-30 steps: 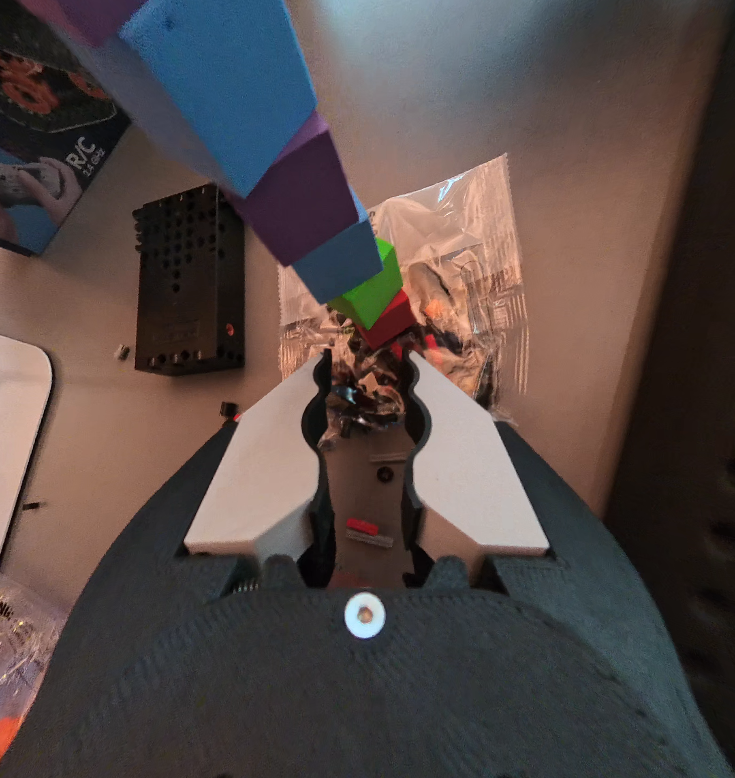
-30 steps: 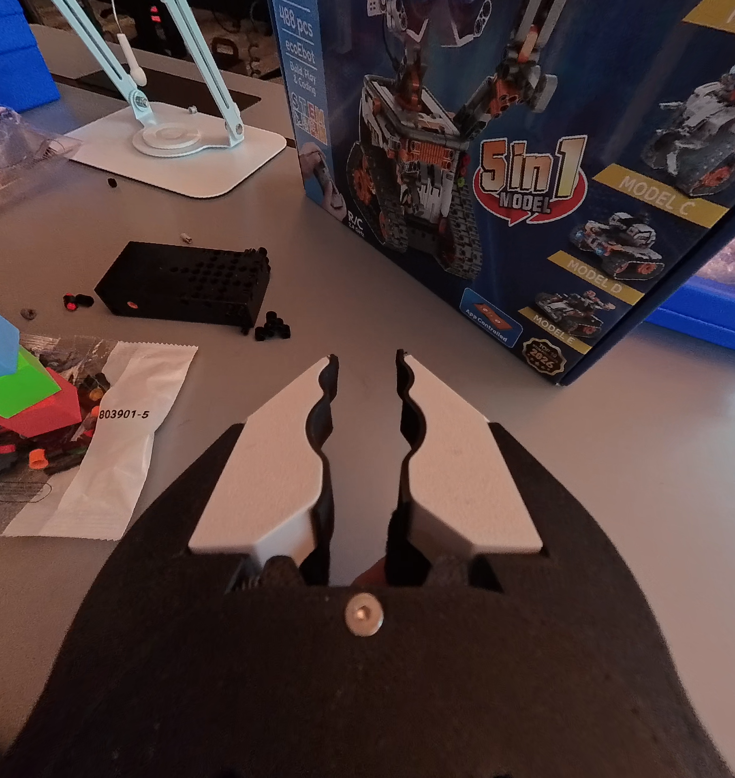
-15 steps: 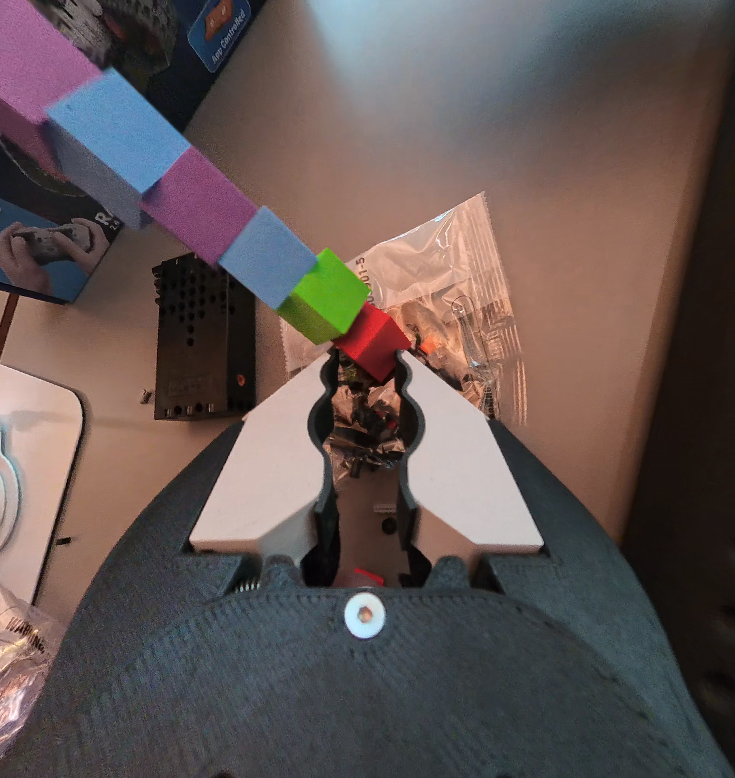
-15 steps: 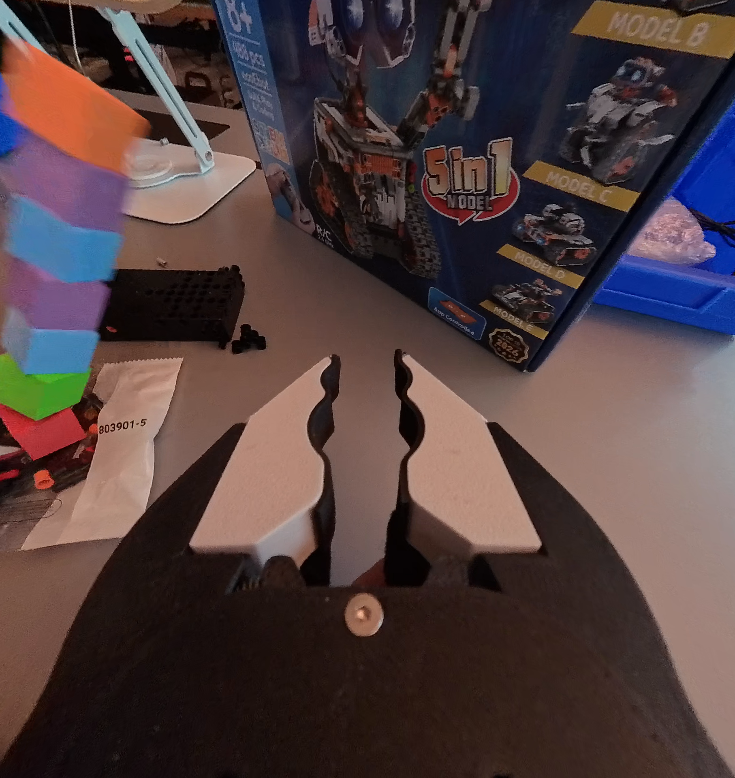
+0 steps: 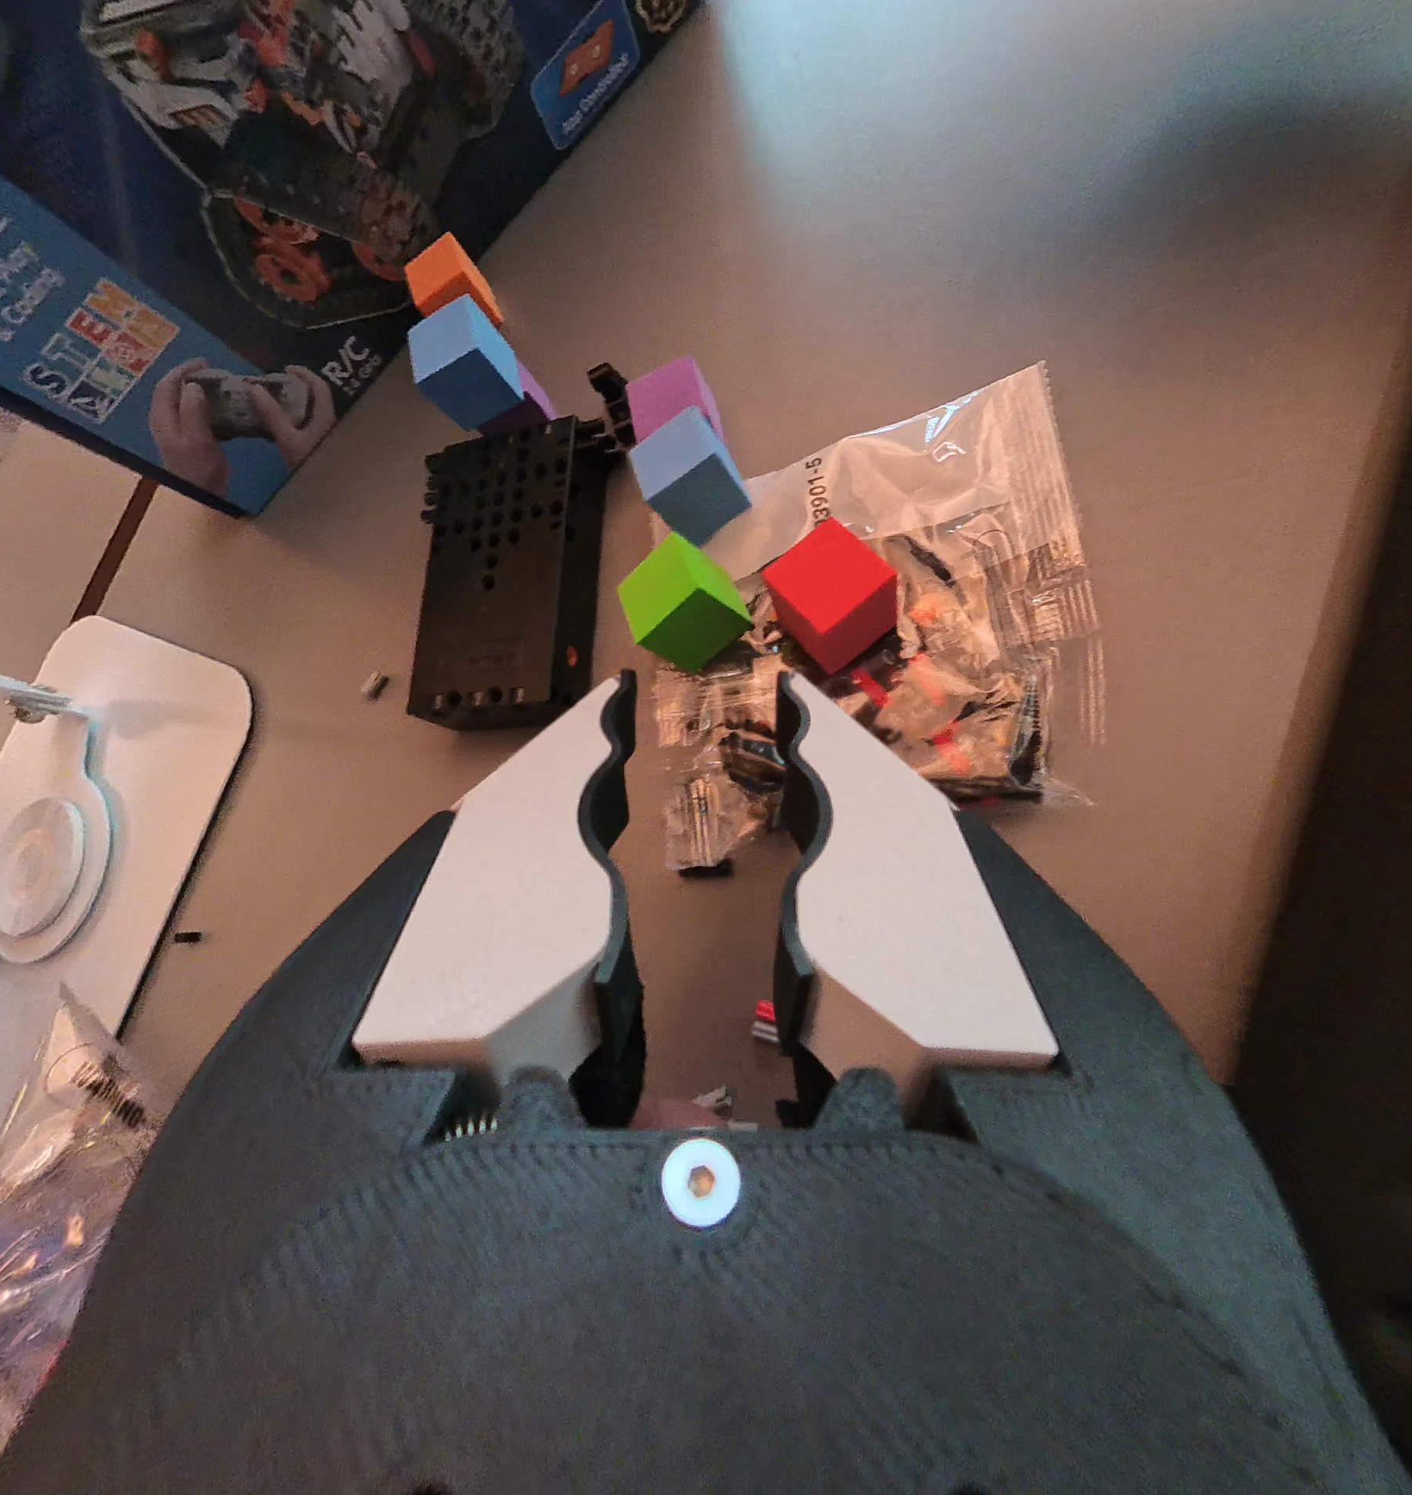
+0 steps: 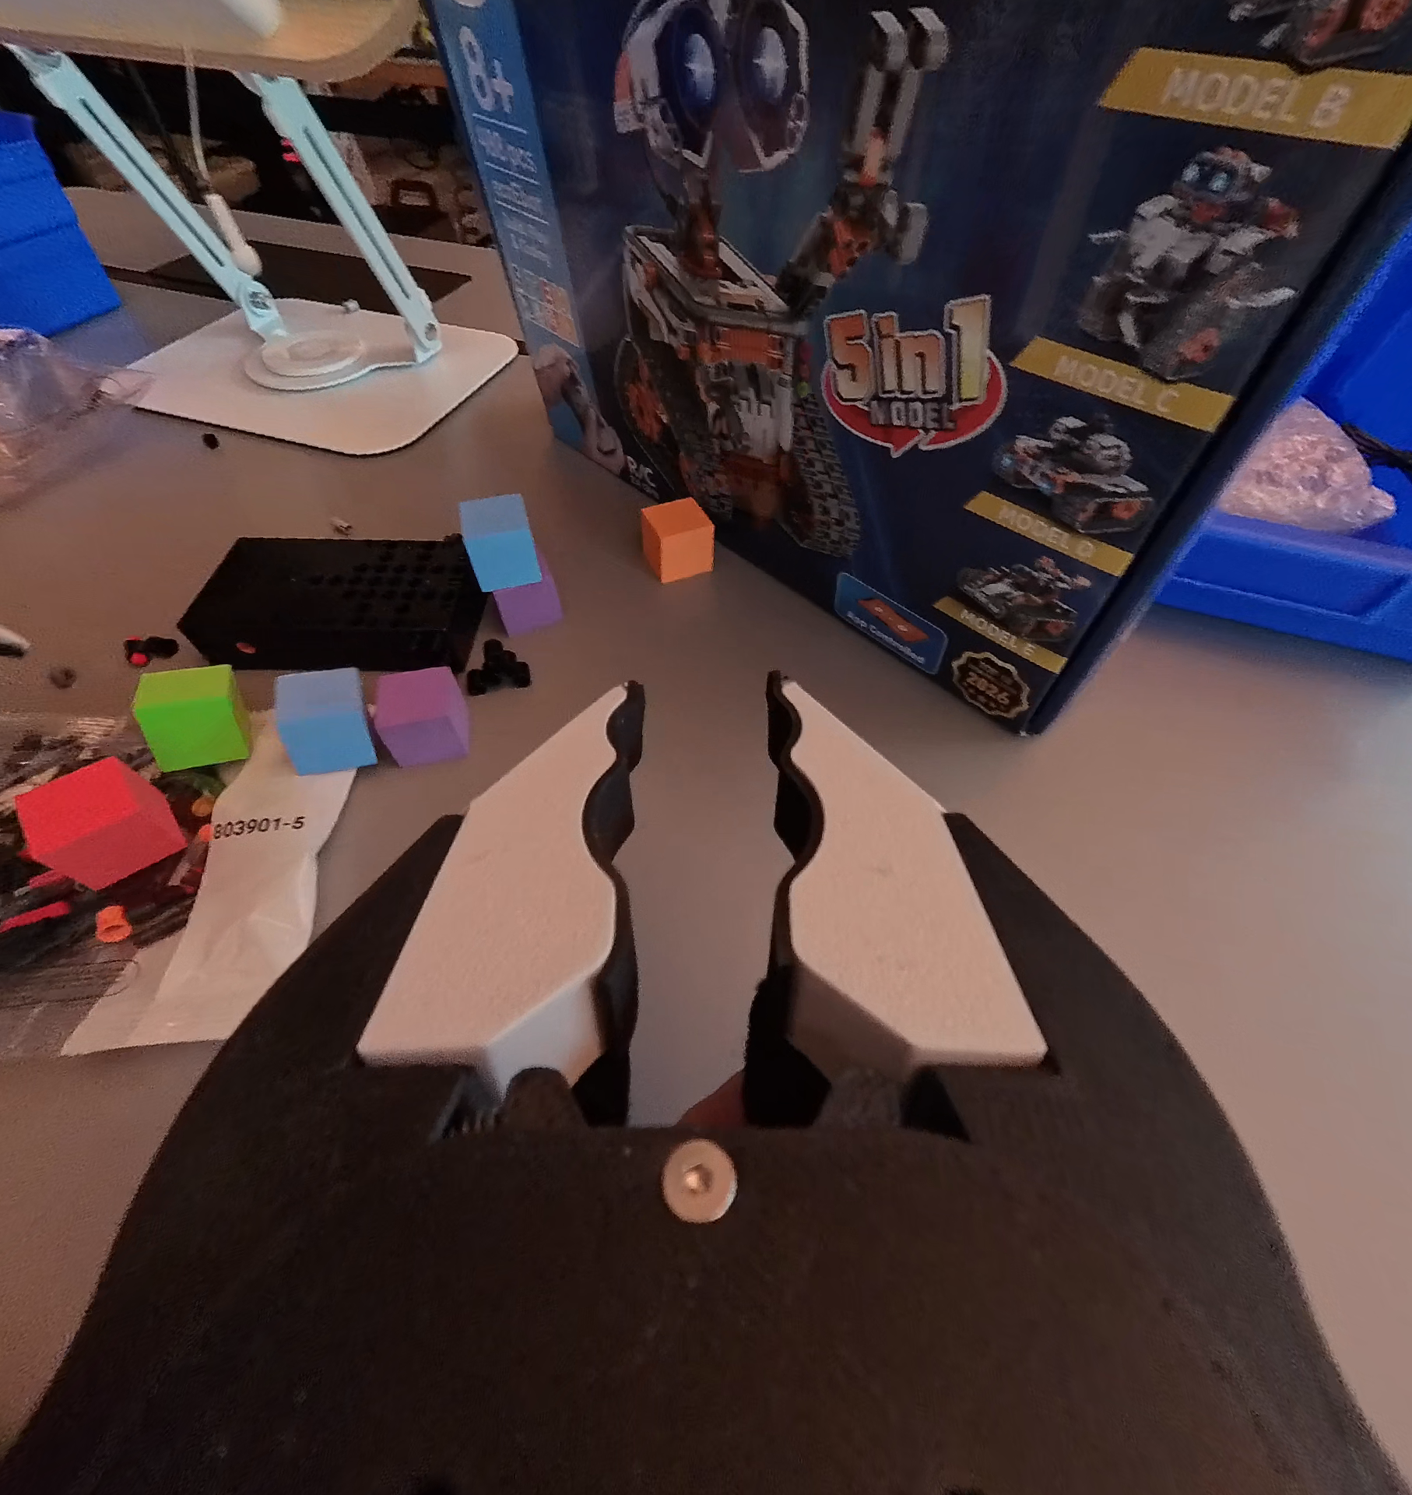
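My left hand-held gripper hangs over the tabletop with its jaws a moderate gap apart and nothing between them. Furthest left of it stands a white lamp base, then a black block full of holes whose long axis runs away from me, just left of the fingertips. Ahead and slightly left lies a green cube, the nearest loose thing to this gripper. Slightly right sits a red cube on top of a clear bag of small parts, which reaches under the tips. Further off are a blue cube touching a pink-purple cube, another blue cube leaning on the far end of the block, and an orange cube just beside a big blue toy box. My right hand-held gripper is likewise parted and empty over bare tabletop, with all the cubes off to its left, so the left one is nearer to them. The box carries printed pictures of robots and writing, and the bag bears a white strip with a printed code; I leave both unread.
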`<state>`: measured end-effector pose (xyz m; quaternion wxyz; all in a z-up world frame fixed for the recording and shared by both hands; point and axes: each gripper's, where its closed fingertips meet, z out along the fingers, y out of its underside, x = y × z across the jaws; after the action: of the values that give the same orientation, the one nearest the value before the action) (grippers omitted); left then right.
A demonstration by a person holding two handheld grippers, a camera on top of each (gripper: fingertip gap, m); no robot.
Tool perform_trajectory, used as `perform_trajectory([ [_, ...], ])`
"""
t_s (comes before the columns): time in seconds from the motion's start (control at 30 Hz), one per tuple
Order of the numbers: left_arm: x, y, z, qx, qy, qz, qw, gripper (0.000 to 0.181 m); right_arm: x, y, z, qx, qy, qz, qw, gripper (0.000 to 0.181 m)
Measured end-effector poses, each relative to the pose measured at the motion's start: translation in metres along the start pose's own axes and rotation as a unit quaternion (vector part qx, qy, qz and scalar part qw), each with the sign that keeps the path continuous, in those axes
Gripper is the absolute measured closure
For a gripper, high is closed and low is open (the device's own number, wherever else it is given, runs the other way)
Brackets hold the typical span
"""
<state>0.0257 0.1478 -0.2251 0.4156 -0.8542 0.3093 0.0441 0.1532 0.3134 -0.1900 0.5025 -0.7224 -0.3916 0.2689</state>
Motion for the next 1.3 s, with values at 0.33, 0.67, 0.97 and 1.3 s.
perform_trajectory([
  [0.33, -0.005, 0.003, 0.008, 0.007, 0.016, -0.026, 0.999, 0.137, -0.089, 0.016, 0.027, -0.126, -0.148, -0.151, 0.969, 0.132],
  [0.67, 0.024, -0.002, 0.02, 0.001, 0.041, -0.013, 0.999, 0.13, -0.117, 0.027, 0.047, -0.154, -0.216, -0.201, 0.943, 0.139],
  [0.97, 0.026, 0.002, 0.023, -0.003, 0.046, -0.029, 0.999, 0.136, -0.152, 0.029, 0.042, -0.135, -0.267, -0.262, 0.918, 0.138],
  [1.3, 0.023, 0.014, 0.018, -0.017, 0.056, -0.037, 0.998, 0.138, -0.183, 0.038, 0.056, -0.187, -0.305, -0.249, 0.9, 0.152],
])
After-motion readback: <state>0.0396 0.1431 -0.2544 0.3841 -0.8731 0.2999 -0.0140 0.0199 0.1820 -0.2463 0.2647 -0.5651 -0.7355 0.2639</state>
